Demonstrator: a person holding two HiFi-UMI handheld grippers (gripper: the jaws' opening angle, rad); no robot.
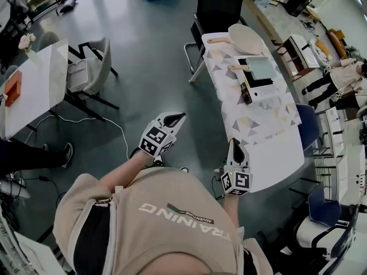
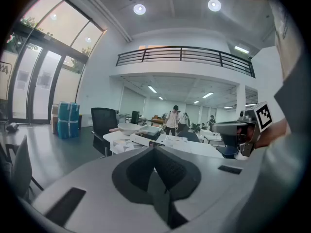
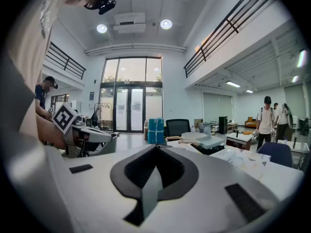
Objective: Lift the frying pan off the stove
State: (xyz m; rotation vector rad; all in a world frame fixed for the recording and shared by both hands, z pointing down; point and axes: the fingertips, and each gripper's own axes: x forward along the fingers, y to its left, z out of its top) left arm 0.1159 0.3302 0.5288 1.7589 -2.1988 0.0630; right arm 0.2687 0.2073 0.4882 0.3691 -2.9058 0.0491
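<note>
A square pale-green frying pan (image 1: 261, 67) with a wooden handle (image 1: 237, 67) sits on a black stove (image 1: 253, 83) on the cloth-covered table (image 1: 269, 125) ahead of me to the right. A round cream pan (image 1: 246, 38) lies beyond it. Both grippers hang in the air well short of the table, over the floor. My left gripper (image 1: 176, 118) is shut and holds nothing. My right gripper (image 1: 233, 145) is also shut and holds nothing, close to the table's near end. In the left gripper view the square pan (image 2: 150, 129) is small and distant; in the right gripper view the square pan (image 3: 214, 141) sits right of centre.
A black office chair (image 1: 218, 7) stands at the table's far end and a blue chair (image 1: 308, 125) at its right side. A white table (image 1: 34, 90) with grey chairs (image 1: 89, 70) is at the left, with a cable (image 1: 109, 125) on the floor. People (image 1: 338, 76) sit at the right.
</note>
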